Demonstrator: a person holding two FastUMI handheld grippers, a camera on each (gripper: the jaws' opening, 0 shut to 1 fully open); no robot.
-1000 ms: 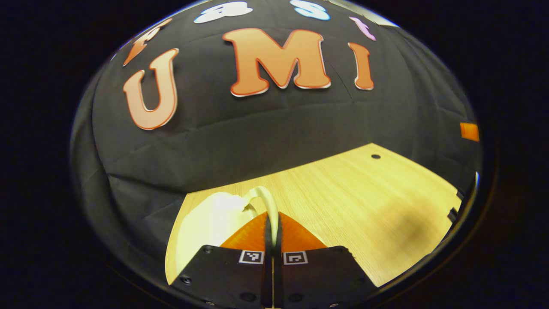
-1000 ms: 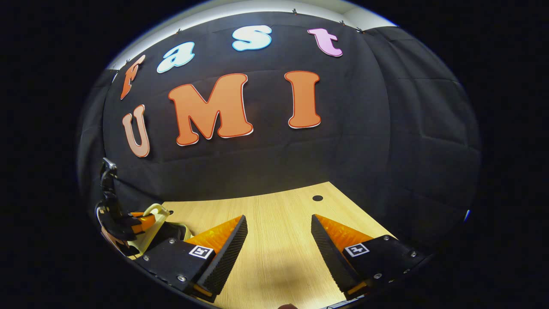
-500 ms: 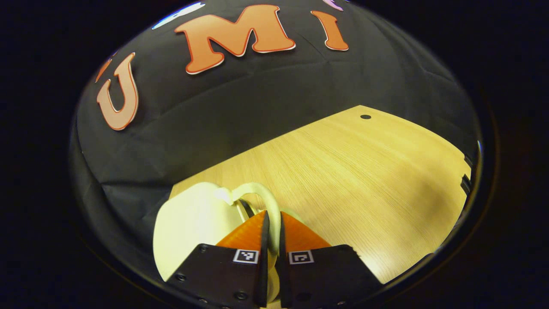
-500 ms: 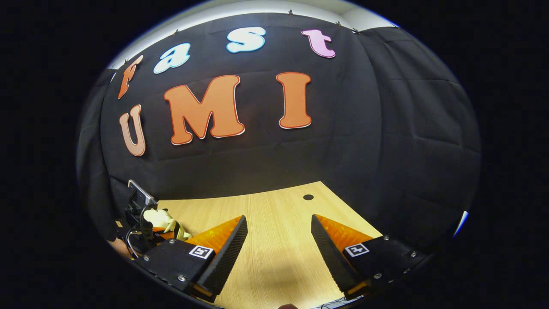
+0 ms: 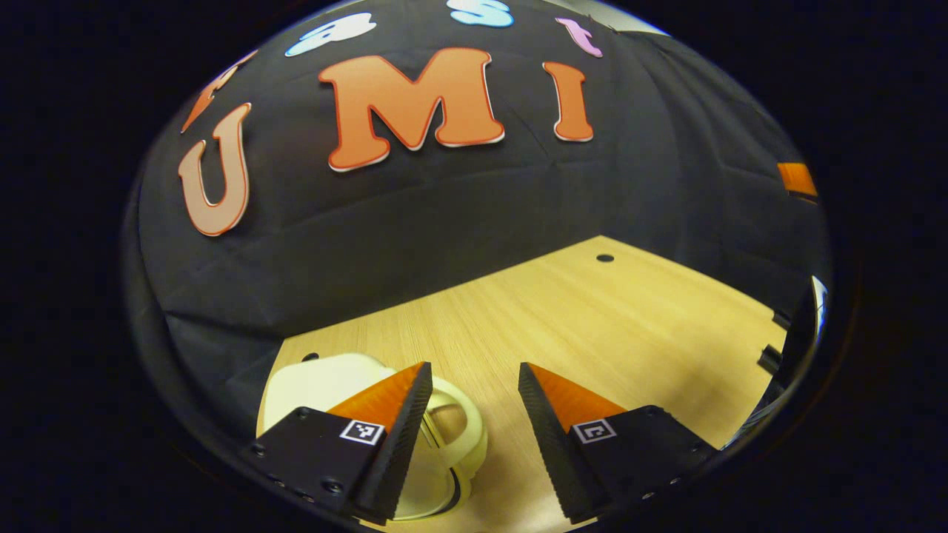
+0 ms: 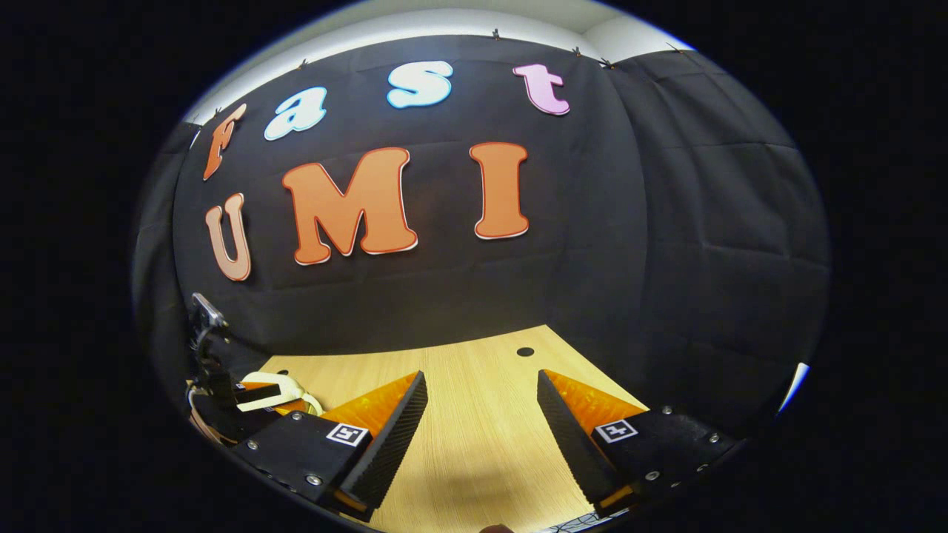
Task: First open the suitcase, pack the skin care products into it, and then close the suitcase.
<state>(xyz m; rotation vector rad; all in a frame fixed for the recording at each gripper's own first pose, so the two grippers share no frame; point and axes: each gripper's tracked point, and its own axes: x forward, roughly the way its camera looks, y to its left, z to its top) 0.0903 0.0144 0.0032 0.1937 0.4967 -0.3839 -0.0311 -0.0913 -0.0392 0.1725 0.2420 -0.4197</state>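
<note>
A small cream suitcase (image 5: 318,381) lies at the table's left end, in the lower left of the left gripper view. Its looped handle (image 5: 465,426) rests just inside my left finger, touched by neither finger. My left gripper (image 5: 474,366) is open above it. In the right gripper view the suitcase (image 6: 275,385) shows at the far left, with the left gripper (image 6: 222,385) over it. My right gripper (image 6: 481,374) stands open over bare tabletop, holding nothing. I cannot tell whether the suitcase lid is latched.
The light wooden table (image 5: 607,326) stretches to the right, with a small round hole (image 5: 605,258) near its back edge. The black cloth wall stands close behind the table. The same hole (image 6: 525,352) lies ahead of my right gripper.
My left gripper was shut on the suitcase handle; it has let go and opened, and the handle now lies down by the left finger. The right gripper has hardly moved.
</note>
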